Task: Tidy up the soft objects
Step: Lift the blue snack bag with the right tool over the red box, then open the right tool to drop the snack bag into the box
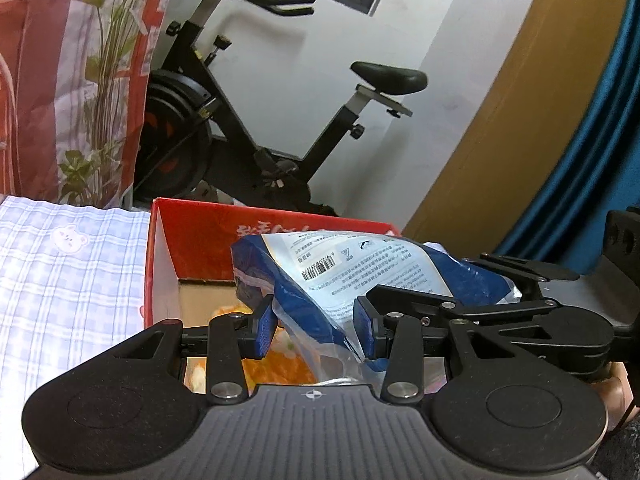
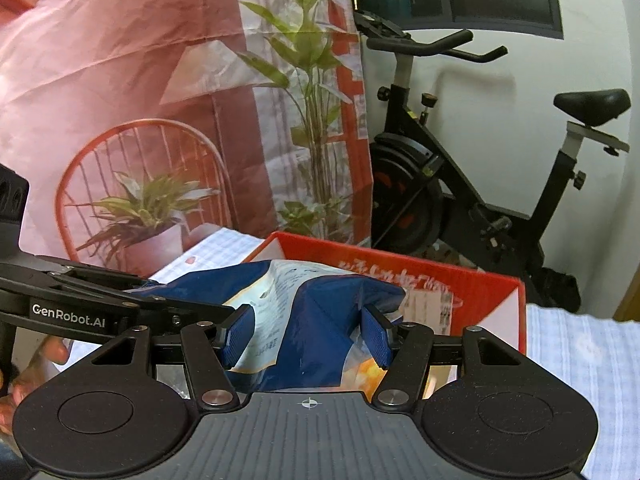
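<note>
While the bag [image 1: 352, 276] hangs over the red box [image 1: 160, 264], both grippers pinch it: the left gripper [image 1: 316, 330] at its lower edge, the right gripper [image 2: 306, 336] from three o'clock. An exercise bike [image 1: 240, 120] stands at twelve.

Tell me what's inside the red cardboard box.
The red cardboard box shows its brown cardboard floor and something soft, orange and white. The blue-and-white plastic bag covers the rest.

"GenRobot.AI" is printed in white on the left claw [image 2: 236, 312] body. Print and barcode on the blue-white bag [image 1: 340, 272] are illegible.
</note>
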